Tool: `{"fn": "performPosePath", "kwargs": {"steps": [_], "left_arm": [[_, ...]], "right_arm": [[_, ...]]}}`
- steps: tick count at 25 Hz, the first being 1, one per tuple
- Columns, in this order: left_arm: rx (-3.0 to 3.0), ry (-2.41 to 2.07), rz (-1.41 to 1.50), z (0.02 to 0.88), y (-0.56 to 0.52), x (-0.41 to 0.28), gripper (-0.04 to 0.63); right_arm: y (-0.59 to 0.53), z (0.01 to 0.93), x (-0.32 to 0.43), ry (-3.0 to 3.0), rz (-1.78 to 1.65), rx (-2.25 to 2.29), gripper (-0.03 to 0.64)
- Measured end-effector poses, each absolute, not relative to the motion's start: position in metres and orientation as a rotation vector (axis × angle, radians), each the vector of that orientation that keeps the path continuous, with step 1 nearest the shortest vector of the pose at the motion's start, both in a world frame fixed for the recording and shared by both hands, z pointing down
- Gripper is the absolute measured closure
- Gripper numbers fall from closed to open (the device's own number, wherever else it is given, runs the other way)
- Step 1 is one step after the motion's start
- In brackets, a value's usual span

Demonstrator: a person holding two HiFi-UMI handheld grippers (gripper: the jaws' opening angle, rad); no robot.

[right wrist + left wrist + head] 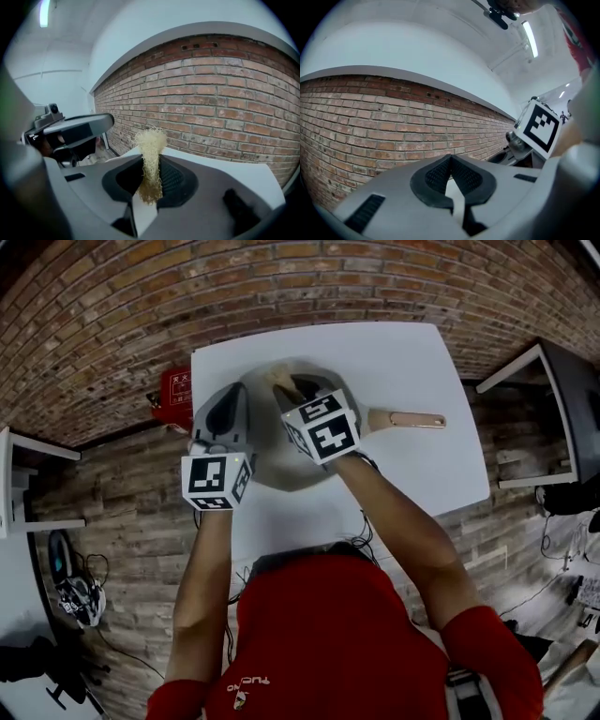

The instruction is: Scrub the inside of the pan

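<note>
**Scrubber in the jaws, pan waiting underneath**

Nearest, the left gripper point(450, 161) has its jaws pressed together with nothing seen between them. The right gripper point(151, 164) pinches a tuft of pale, fibrous scrubber point(150, 150) that sticks out past its tips. Both are held over the pan point(281, 472), which sits on the white table point(412, 352) with its handle point(412, 419) pointing right. Beyond is a brick wall point(234, 103).

Both gripper views look towards the wall, not down into the pan. I judge the scrubber is not on the metal now, so the scrubbing looks largely undone. The pan's inside is mostly hidden, so its cleanliness cannot be told.
</note>
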State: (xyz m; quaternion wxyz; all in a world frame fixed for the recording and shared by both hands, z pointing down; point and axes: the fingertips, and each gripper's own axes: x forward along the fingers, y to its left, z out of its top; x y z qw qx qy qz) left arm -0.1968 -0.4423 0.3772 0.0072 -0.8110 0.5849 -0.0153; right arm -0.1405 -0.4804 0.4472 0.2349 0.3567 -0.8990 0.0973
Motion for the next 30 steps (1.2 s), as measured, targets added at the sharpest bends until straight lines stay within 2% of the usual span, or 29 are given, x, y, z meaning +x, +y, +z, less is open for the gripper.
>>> {"fn": "performPosePath", "kwargs": {"steps": [18, 30], "left_arm": [[-2.542, 1.876, -0.052, 0.393, -0.454, -0.235, 0.581], [-2.558, 1.858, -0.049, 0.394, -0.447, -0.240, 0.581]], "right_arm": [[-0.475, 0.554, -0.192, -2.189, 0.393, 0.759, 0.529], [-0.499, 0.569, -0.127, -2.034, 0.379, 0.909, 0.529]]}}
